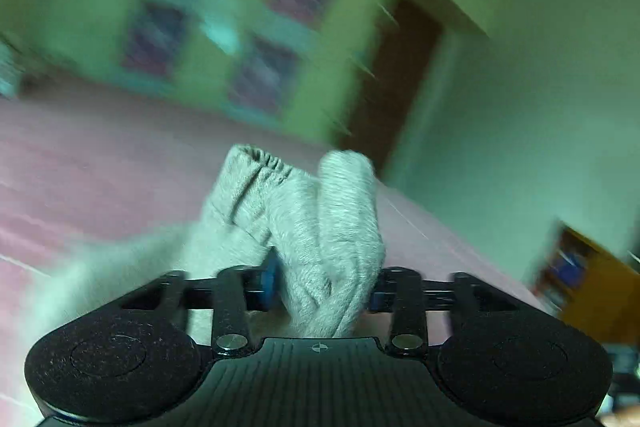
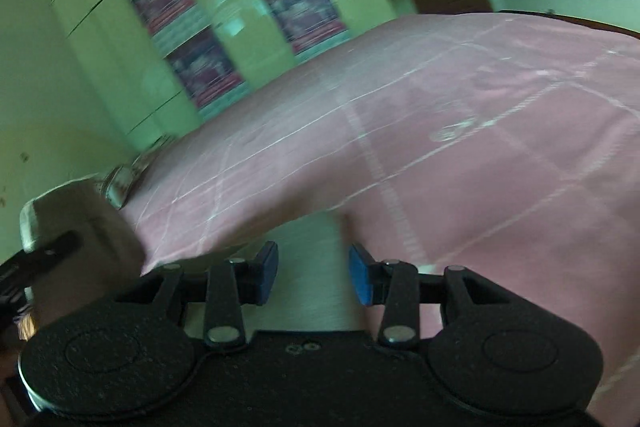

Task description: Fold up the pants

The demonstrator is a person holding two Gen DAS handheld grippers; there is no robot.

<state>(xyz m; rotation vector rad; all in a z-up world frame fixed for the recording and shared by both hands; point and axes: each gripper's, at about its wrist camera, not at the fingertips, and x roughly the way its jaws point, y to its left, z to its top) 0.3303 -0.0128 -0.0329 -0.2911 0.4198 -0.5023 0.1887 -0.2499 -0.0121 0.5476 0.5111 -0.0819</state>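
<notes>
Grey knit pants (image 1: 320, 211) bunch up between the fingers of my left gripper (image 1: 322, 287), which is shut on them. A gathered elastic hem sticks up at the left of the bunch, with a rounded fold beside it. Both are lifted over the pink bed (image 1: 80, 167). In the right wrist view a pale strip of the pants (image 2: 312, 247) fills the gap between the blue pads (image 2: 266, 275) of my right gripper (image 2: 313, 277), which is shut on it. More grey cloth (image 2: 80, 219) hangs at the far left, by the left gripper's black frame (image 2: 44, 251).
The pink bedspread (image 2: 480, 187) with white lines stretches ahead and to the right. A green wardrobe (image 2: 120, 27) with dark patterned panels stands behind the bed. A brown door (image 1: 400, 67) and a wooden shelf (image 1: 592, 287) are at the right. Both views are motion-blurred.
</notes>
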